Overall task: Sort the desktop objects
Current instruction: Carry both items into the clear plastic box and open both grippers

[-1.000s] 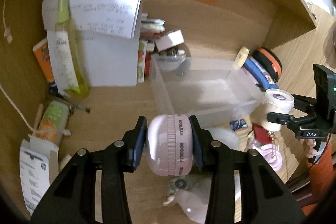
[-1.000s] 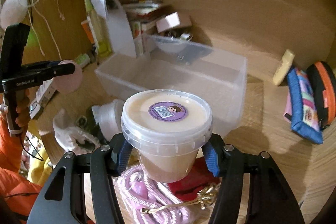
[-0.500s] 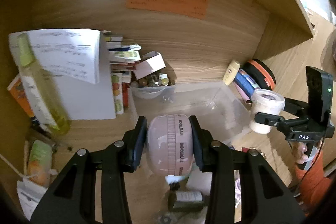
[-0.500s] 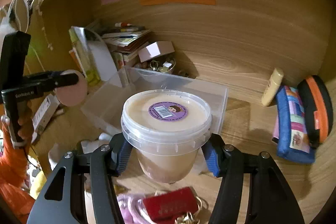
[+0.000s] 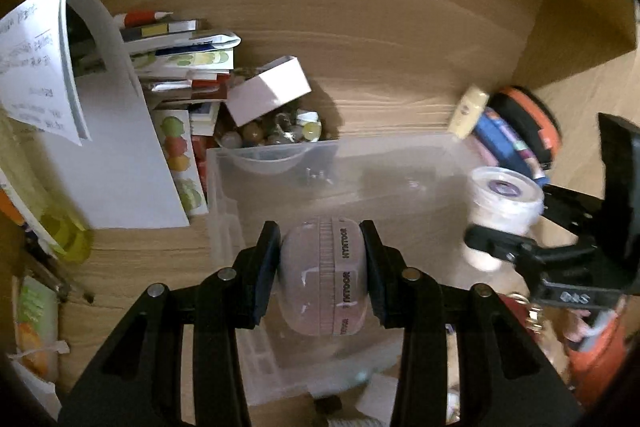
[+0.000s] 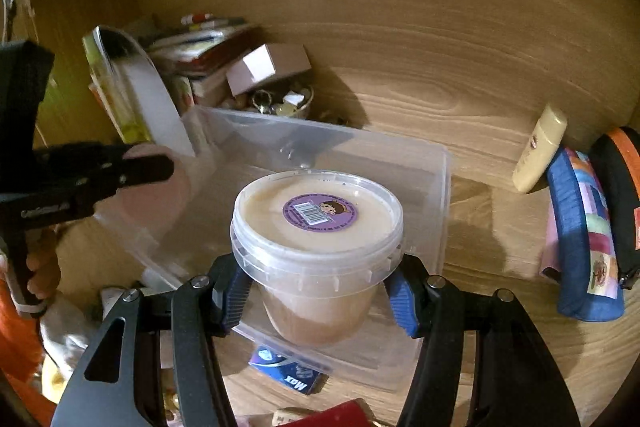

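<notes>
My left gripper is shut on a round pink case and holds it over the near-left part of a clear plastic bin. My right gripper is shut on a lidded tub of beige paste with a purple sticker, held above the bin's near side. The tub shows at the right of the left wrist view. The pink case and left gripper show at the left of the right wrist view.
Behind the bin stand a small bowl of trinkets, a pink box, stacked books and white paper. Pencil cases and a cream tube lean at the right wall. A blue packet lies near the bin.
Both grippers have moved forward and closer to the bin with their loads. The pink case and the tub now hang over the bin instead of in front of it.
</notes>
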{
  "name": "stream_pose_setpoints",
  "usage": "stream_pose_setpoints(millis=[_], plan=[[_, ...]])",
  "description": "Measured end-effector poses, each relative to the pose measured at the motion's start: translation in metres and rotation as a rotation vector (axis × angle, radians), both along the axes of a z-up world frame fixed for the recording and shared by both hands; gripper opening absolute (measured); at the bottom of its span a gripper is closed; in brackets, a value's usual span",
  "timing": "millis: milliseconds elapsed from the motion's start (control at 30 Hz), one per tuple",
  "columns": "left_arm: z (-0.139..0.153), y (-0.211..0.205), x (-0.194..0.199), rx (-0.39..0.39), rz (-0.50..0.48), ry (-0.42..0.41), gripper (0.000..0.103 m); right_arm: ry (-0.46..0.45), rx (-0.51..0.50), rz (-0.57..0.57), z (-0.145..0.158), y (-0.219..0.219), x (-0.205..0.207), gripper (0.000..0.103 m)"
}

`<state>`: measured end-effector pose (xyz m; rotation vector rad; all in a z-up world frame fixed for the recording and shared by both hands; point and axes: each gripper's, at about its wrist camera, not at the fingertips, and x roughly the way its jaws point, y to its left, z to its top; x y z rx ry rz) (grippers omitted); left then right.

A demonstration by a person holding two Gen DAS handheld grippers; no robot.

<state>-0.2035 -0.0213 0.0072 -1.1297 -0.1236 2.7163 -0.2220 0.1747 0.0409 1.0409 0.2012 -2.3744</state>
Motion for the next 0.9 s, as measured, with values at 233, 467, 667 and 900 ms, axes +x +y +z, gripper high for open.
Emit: stream_pose_setpoints(millis=[233,467,667,900], plan=[[-0.012,0.01,-0.007,-0.019,-0.034,-0.049,0.04,-0.013,0.018,-0.006,-0.011,-0.002,-0.002,0.055],[-0.009,0.018,0.0,-0.07,-0.04,-0.021,0.04,-0.037,0.017,0.01,-0.017,-0.006,-0.001,0.056],[-0.008,0.018,0.001,-0.072,-0.066,-0.008,0.04,-0.009,0.027,0.006,-0.016,-0.006,0.0,0.058],[0.0,0.018,0.008,-0.076,-0.052,0.051,0.058,0.148,0.064,0.018,-0.001,-0.012,0.022,0.075]])
